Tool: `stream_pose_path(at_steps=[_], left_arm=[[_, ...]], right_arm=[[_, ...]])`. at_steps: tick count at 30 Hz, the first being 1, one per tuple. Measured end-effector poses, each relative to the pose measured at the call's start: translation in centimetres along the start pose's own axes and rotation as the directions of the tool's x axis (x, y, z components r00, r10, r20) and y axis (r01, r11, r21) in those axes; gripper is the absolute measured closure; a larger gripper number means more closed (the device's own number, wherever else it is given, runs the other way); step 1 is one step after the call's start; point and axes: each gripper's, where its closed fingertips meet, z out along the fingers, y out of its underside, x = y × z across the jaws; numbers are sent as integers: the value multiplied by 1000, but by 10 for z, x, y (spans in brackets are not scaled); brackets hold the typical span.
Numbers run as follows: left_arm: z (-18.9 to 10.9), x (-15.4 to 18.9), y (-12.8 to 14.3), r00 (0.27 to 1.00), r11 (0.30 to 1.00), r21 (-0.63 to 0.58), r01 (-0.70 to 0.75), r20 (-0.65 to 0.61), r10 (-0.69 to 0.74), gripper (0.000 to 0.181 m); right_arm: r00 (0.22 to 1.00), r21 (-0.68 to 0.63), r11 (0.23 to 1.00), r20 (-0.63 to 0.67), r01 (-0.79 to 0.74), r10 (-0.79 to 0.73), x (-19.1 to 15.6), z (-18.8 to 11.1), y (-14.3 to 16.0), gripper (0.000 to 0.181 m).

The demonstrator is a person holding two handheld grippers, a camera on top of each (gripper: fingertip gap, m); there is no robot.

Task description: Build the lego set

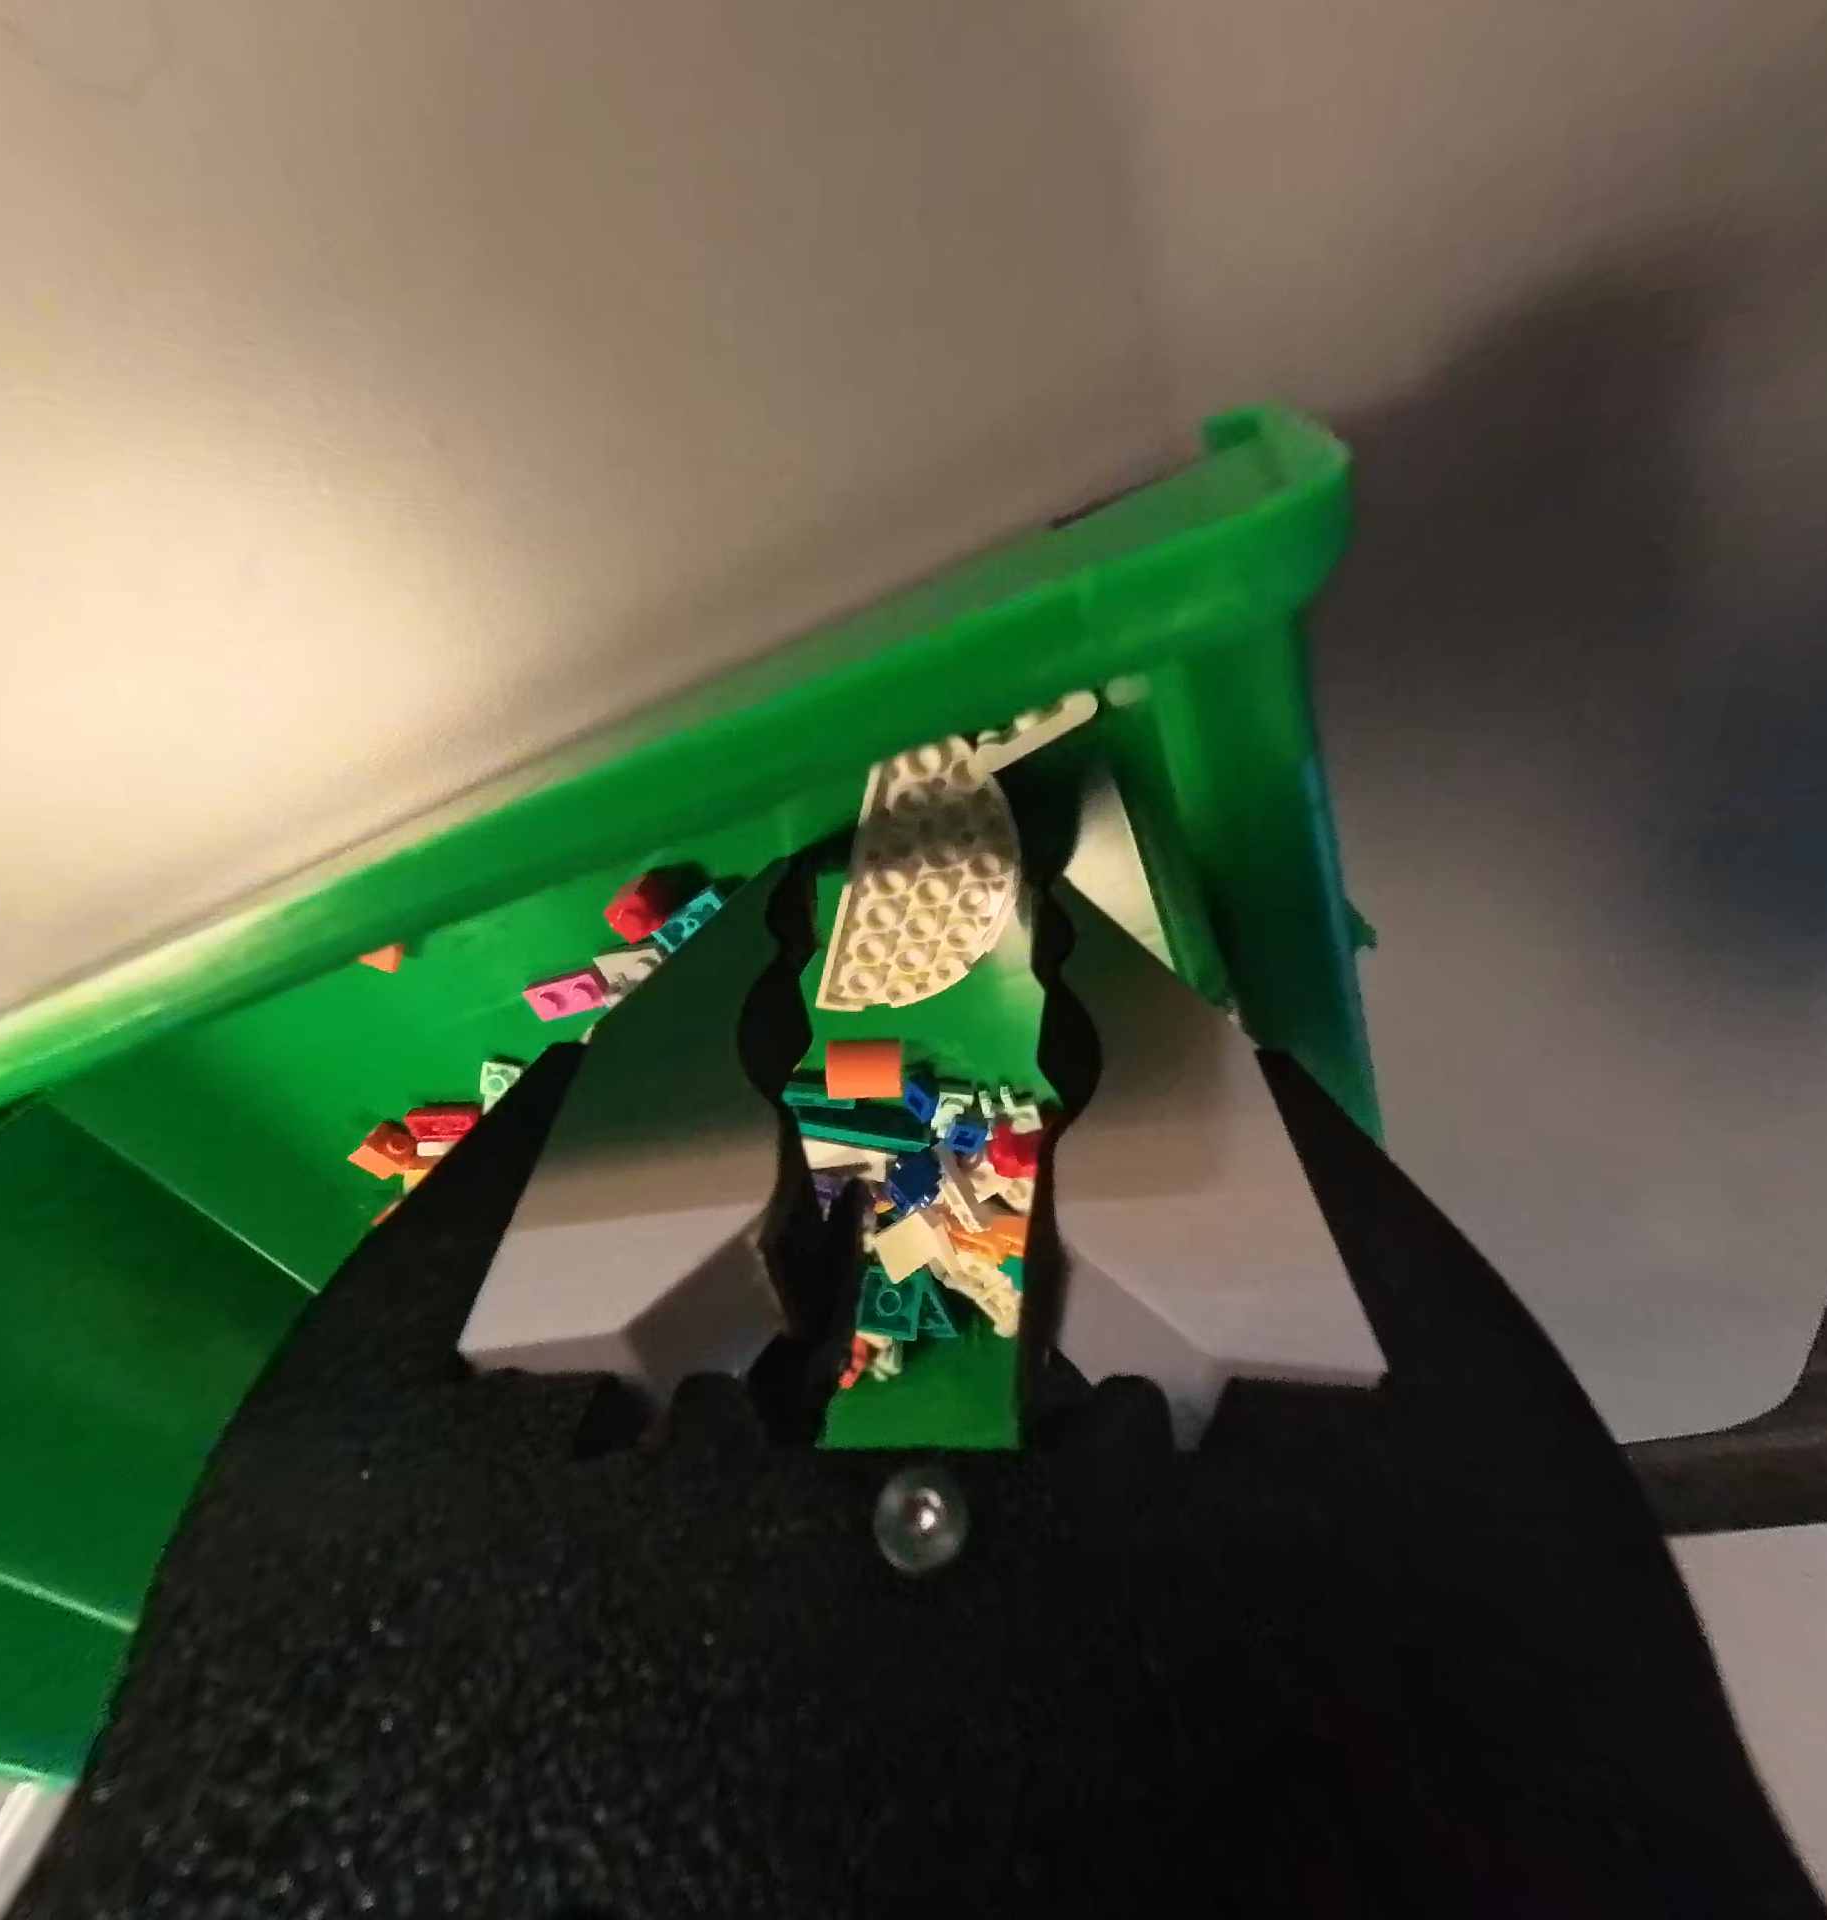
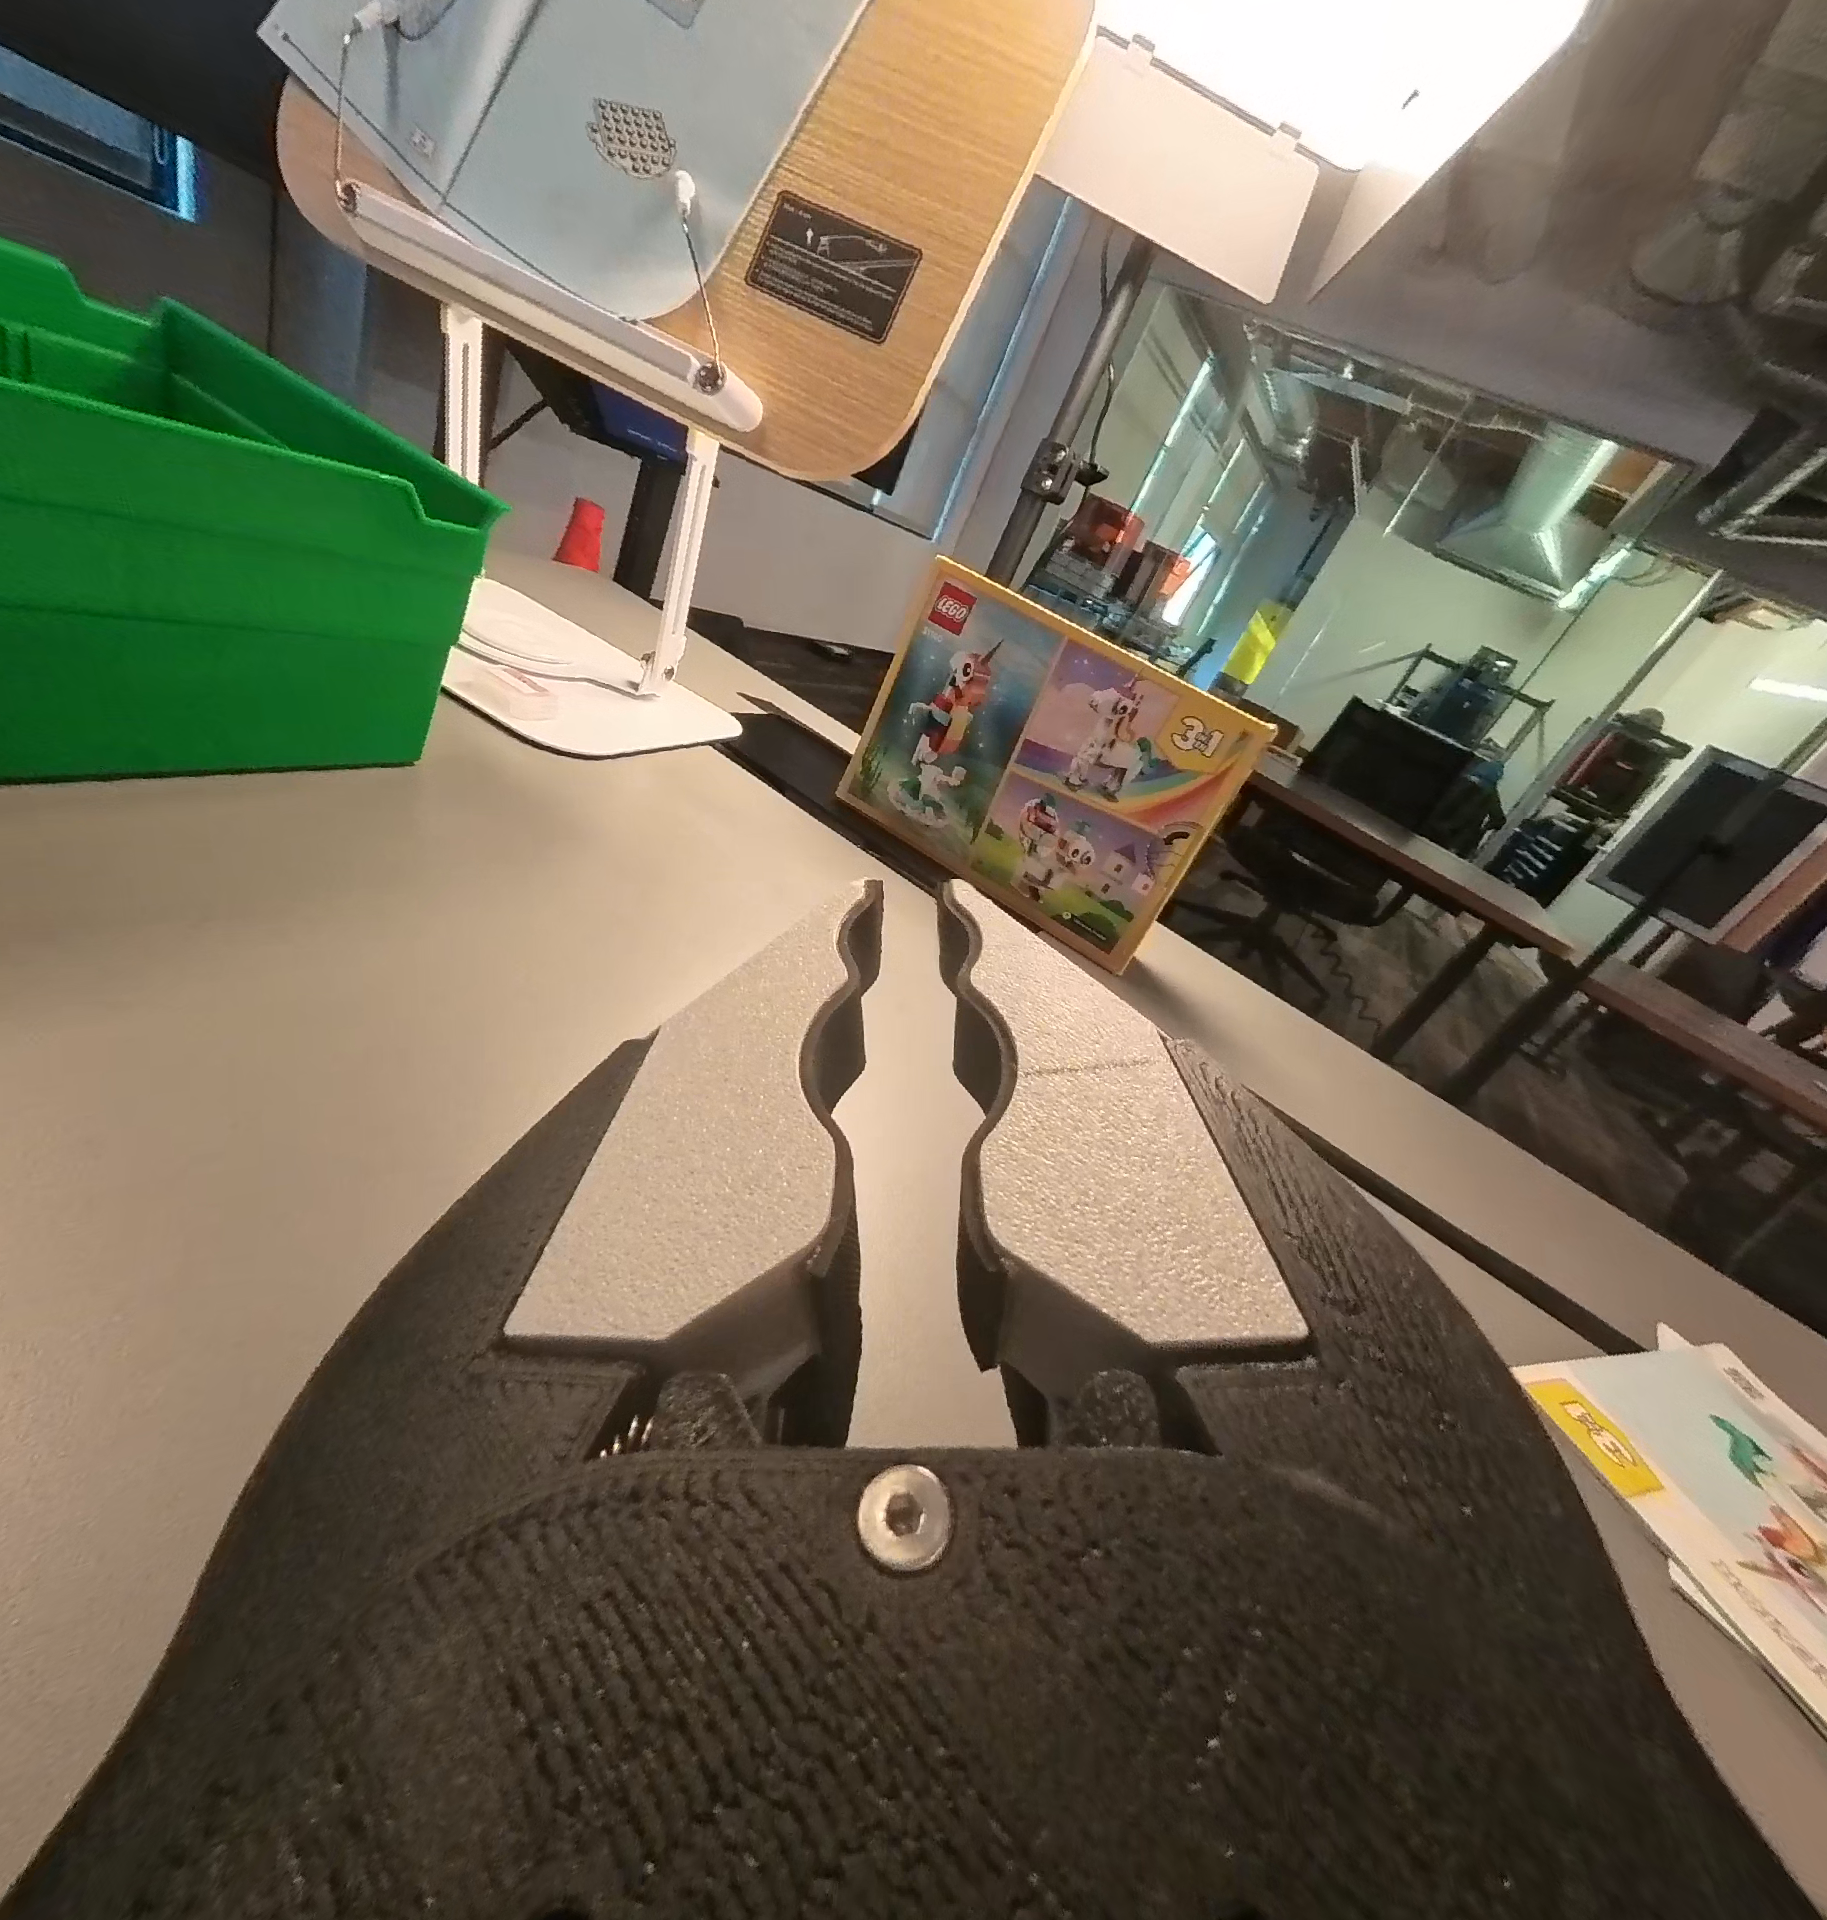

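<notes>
The grey table carries everything seen, and it runs from the near edge away to the far right in the right wrist view. On its far left stands the green plastic tray, a low walled bin with inner dividers; in the left wrist view the same tray is seen from above and tilted in the frame, its long rim running from lower left up to the upper right corner.

Behind the tray a white book stand holds an open pale-blue instruction page against a wood-grain backboard. The yellow-edged Lego box stands upright on the table farther right, its picture face turned toward the camera and its long side running left to right. A stack of instruction booklets lies flat at the near right edge.

Inside the tray, the cream half-round studded plate lies studs up near the far wall, its long axis running near to far and its curved edge facing right. A heap of small loose bricks sits just nearer, with a few red, pink and orange pieces scattered to the left.

The left gripper hangs over the tray, tongs apart on either side of the plate, holding nothing. The right gripper rests low over bare table, tongs slightly apart and empty.
</notes>
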Motion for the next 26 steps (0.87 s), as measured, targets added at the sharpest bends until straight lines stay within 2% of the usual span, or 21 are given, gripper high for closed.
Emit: stream_pose_path(at_steps=[5,9,13,19,26], left_arm=[[0,3,0,1000,999,34,-6,4,5,150],[-1,4,3,998,995,71,66,11,-67,150],[-11,1,15,988,990,71,124,78,-130,151],[-71,-20,30,943,974,93,209,246,-226,151],[-143,-59,21,905,982,9,187,388,-175,151]], right_arm=[[1000,0,1000,1,2,-2,0,0,0,173],[1000,1,1000,1,4,-4,-1,0,0,173],[1000,4,1000,-3,-6,6,1,0,-1,172],[999,12,1000,-22,-28,28,5,-1,-1,172],[992,15,993,-50,-114,115,18,-6,0,171]])
